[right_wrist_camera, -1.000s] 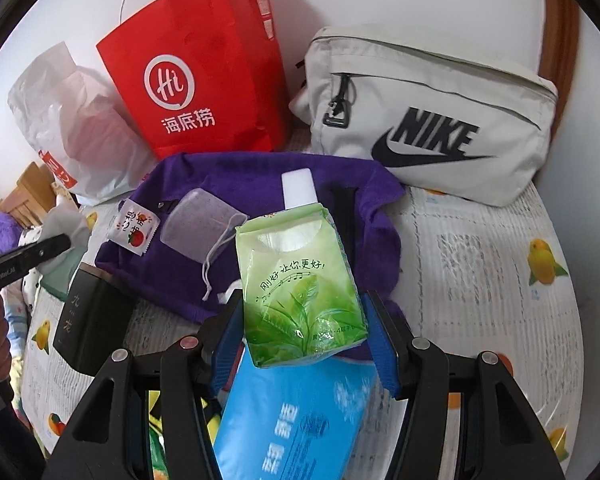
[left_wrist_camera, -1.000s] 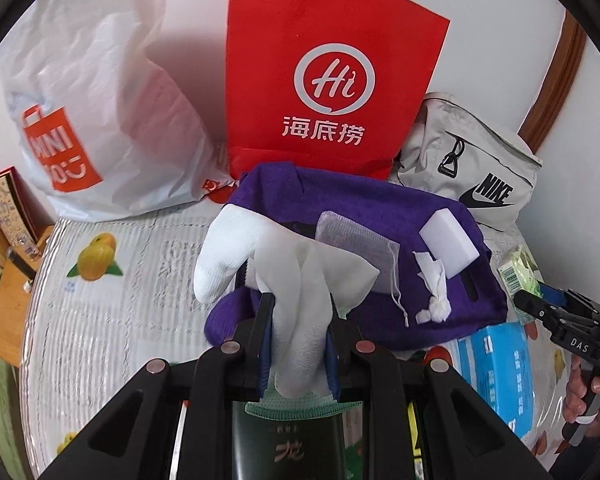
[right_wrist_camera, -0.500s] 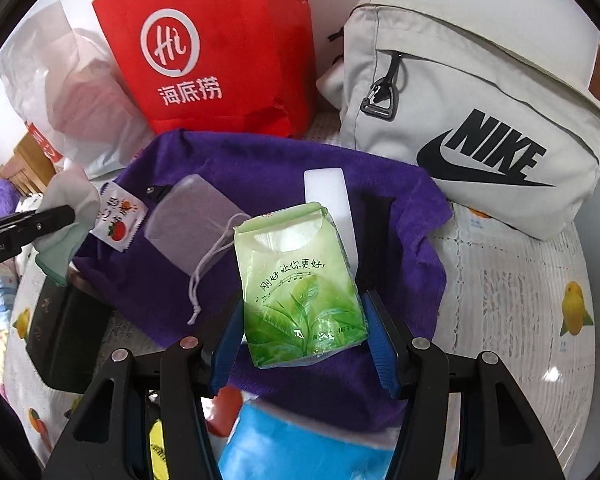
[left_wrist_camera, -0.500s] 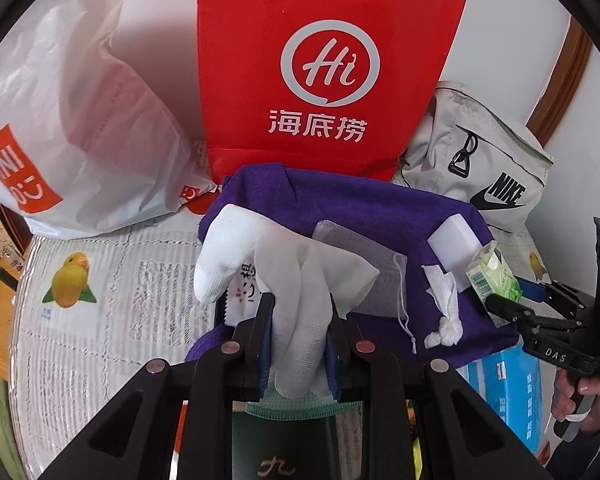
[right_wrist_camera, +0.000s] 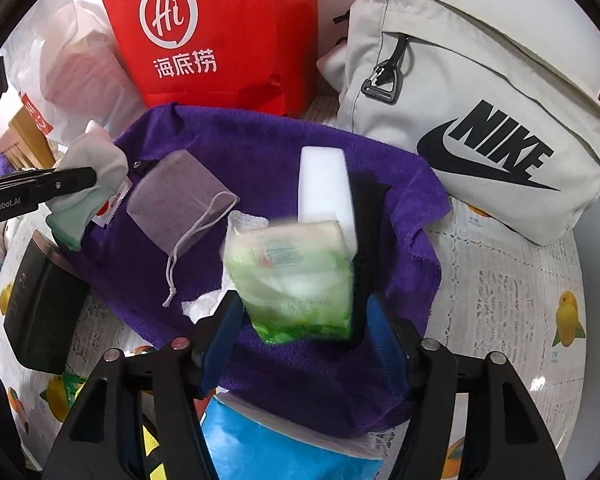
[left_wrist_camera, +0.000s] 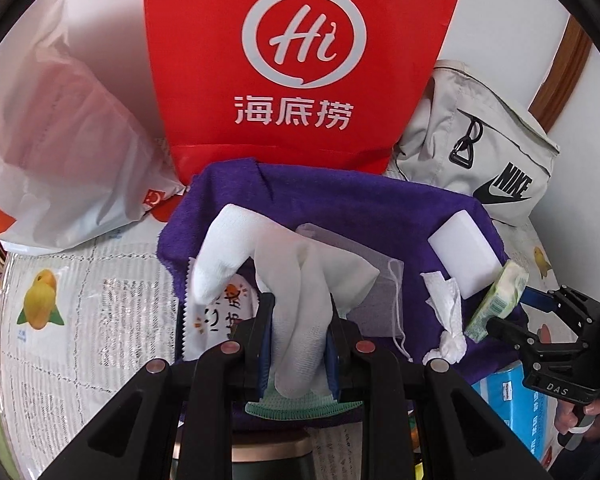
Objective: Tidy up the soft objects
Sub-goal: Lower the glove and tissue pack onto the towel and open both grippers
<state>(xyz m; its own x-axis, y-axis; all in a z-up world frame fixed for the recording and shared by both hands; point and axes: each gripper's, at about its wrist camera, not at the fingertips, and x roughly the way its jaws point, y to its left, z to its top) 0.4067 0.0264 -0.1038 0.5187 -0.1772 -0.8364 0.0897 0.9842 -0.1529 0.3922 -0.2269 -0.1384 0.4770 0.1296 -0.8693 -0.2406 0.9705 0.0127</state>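
The right gripper (right_wrist_camera: 300, 340) has just been opening: half a second ago its blue fingers (right_wrist_camera: 220, 336) pinched the green tissue pack (right_wrist_camera: 296, 280) upright, and now the fingers stand apart from the pack's sides and the pack shows blurred and tipped between them, over the purple towel (right_wrist_camera: 260, 148) and just in front of the white sponge block (right_wrist_camera: 324, 188). I judge that the pack is being let go onto the towel, which makes one more soft thing gathered there; whether it has already come to rest on the cloth cannot be told from the blur. The left gripper (left_wrist_camera: 300, 344) is clenched on the white glove (left_wrist_camera: 296, 280), whose green cuff hangs behind the fingers, and it has come in nearer over the towel's left part, above a small snack sachet (left_wrist_camera: 216, 312). Already lying on the towel are a mesh drawstring pouch (right_wrist_camera: 172, 200) and a crumpled tissue (left_wrist_camera: 448, 312). The glove looks like the next item to be set down, and the towel has bare cloth beside the pouch for it.
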